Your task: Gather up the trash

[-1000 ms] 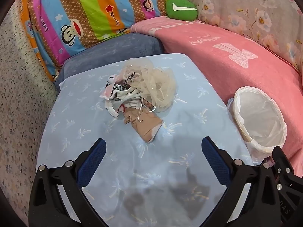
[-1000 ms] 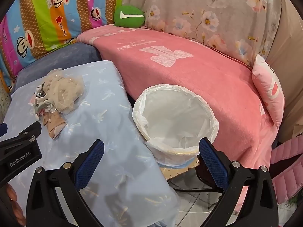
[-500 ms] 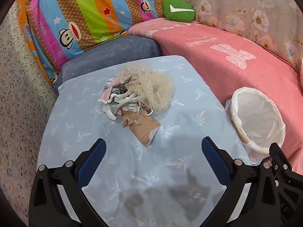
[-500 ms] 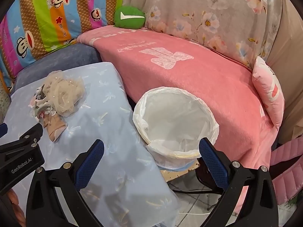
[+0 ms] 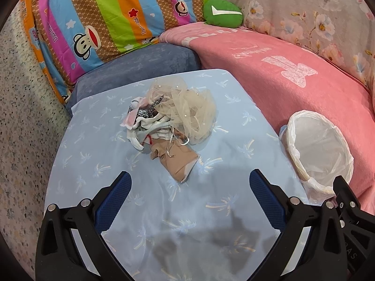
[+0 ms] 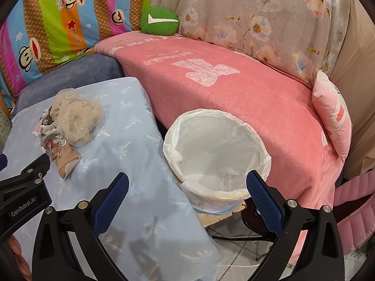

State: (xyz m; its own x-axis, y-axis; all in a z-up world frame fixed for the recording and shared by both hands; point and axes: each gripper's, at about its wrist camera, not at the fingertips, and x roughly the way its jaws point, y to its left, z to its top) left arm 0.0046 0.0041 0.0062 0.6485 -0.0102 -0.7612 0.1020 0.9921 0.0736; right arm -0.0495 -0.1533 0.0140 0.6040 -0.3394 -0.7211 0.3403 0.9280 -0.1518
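A heap of trash [image 5: 174,119] lies mid-table on the light blue cloth: beige tulle netting [image 5: 194,112], crumpled white and patterned scraps [image 5: 140,121] and a tan wrapper [image 5: 179,161] at its near edge. My left gripper [image 5: 189,200] hovers open just short of the wrapper, nothing between its blue pads. The heap also shows in the right wrist view, trash [image 6: 70,121] at far left. A bin lined with a white bag [image 6: 216,157] stands beside the table's right edge; my right gripper [image 6: 187,197] is open over its near rim. The bin [image 5: 320,154] looks empty.
The table [image 5: 98,154] is hemmed by a pink-blanketed sofa [image 6: 234,93], a blue cushion [image 5: 140,70] and a striped monkey-print pillow [image 5: 93,21]. A green cushion [image 6: 159,21] and a pink pillow [image 6: 332,114] lie on the sofa. Tiled floor [image 6: 234,257] shows below the bin.
Both grippers have drawn back and up slightly: the heap and bin sit a little farther off and lower in view. Nothing was grasped; both stay open.
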